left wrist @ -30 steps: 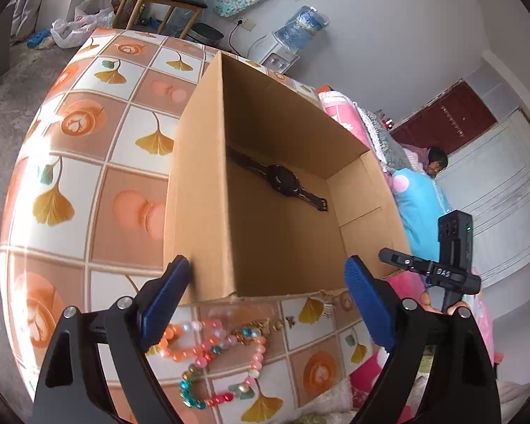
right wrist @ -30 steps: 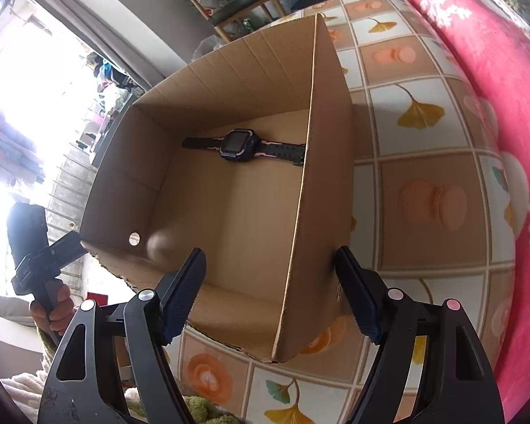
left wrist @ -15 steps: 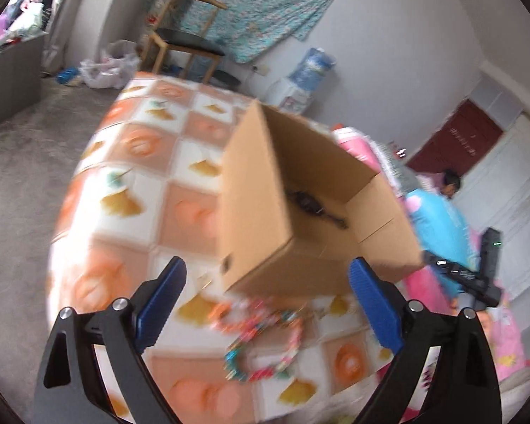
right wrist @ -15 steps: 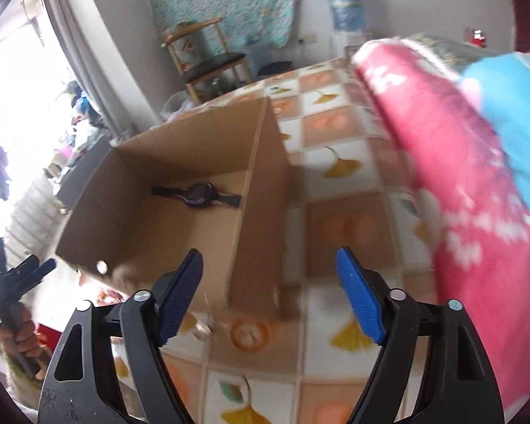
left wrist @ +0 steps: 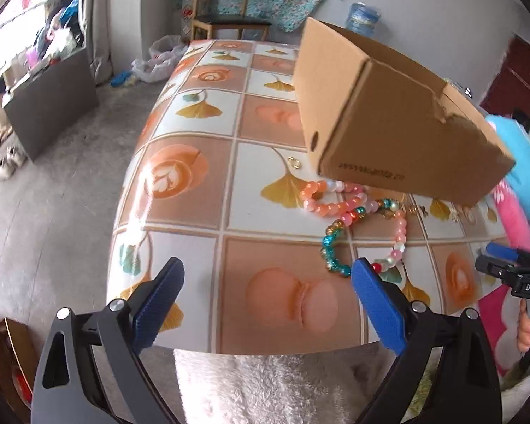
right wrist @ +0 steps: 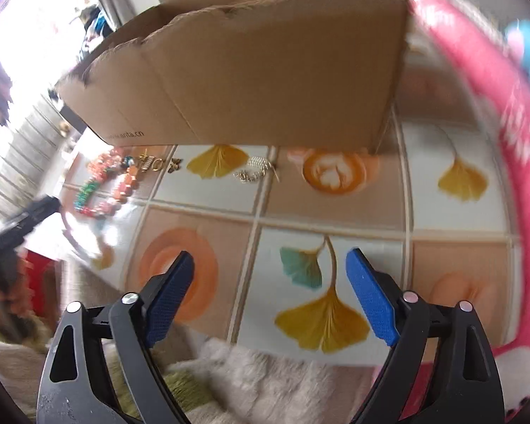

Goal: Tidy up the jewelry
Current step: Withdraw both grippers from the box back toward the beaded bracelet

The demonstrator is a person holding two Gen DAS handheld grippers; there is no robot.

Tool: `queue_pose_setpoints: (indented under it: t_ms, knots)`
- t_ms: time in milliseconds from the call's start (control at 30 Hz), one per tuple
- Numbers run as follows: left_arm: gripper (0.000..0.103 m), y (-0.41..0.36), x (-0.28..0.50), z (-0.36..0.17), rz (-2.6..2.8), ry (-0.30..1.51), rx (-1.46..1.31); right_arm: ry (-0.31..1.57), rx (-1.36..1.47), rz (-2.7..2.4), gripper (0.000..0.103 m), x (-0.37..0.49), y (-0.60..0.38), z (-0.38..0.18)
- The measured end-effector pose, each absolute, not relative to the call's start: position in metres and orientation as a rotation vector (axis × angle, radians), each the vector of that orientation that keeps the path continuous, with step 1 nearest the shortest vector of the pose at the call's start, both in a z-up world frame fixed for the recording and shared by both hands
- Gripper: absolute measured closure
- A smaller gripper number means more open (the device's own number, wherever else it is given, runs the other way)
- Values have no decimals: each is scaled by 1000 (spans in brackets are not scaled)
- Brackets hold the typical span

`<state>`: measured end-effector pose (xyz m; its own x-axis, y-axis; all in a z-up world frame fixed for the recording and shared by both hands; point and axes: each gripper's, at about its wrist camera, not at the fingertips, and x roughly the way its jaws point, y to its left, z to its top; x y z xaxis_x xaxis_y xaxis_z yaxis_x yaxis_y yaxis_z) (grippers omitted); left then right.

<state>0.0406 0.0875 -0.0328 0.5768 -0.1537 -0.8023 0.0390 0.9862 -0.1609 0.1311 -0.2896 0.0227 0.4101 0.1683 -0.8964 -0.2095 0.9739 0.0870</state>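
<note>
A cardboard box [left wrist: 388, 120] stands on the tiled table; the right wrist view shows its near wall [right wrist: 251, 77]. Its inside is hidden. Bead bracelets in orange, pink and teal [left wrist: 349, 219] lie in front of it, blurred in the right wrist view [right wrist: 106, 190]. A small gold ring [left wrist: 294, 162] lies left of the box. Gold chain pieces [right wrist: 254, 173] and small gold charms [right wrist: 159, 164] lie below the box's front. My left gripper [left wrist: 268, 304] is open and empty at the near table edge. My right gripper [right wrist: 270, 296] is open and empty, low over the table.
The table [left wrist: 194, 183] has an orange and white leaf-pattern cloth. A white fluffy fabric [left wrist: 282, 388] lies at its near edge. A pink and blue quilt [right wrist: 512, 113] borders the right side. A chair [left wrist: 226, 17] and a grey cabinet [left wrist: 49, 106] stand beyond.
Both grippers have pulled back and down from above the box to the near table edge. The watch inside the box is no longer in sight. Both stay open.
</note>
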Motion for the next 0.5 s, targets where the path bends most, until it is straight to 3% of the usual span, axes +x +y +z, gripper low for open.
queue_pose_setpoints:
  t_ms: [167,500]
  knots:
    - [7,75,42,-45,-99,969,-45,1121,-154,219,8,138,-274,15]
    - [6,70,39,-52,-69,961,47,1143,-164,251,8,157,-294,13]
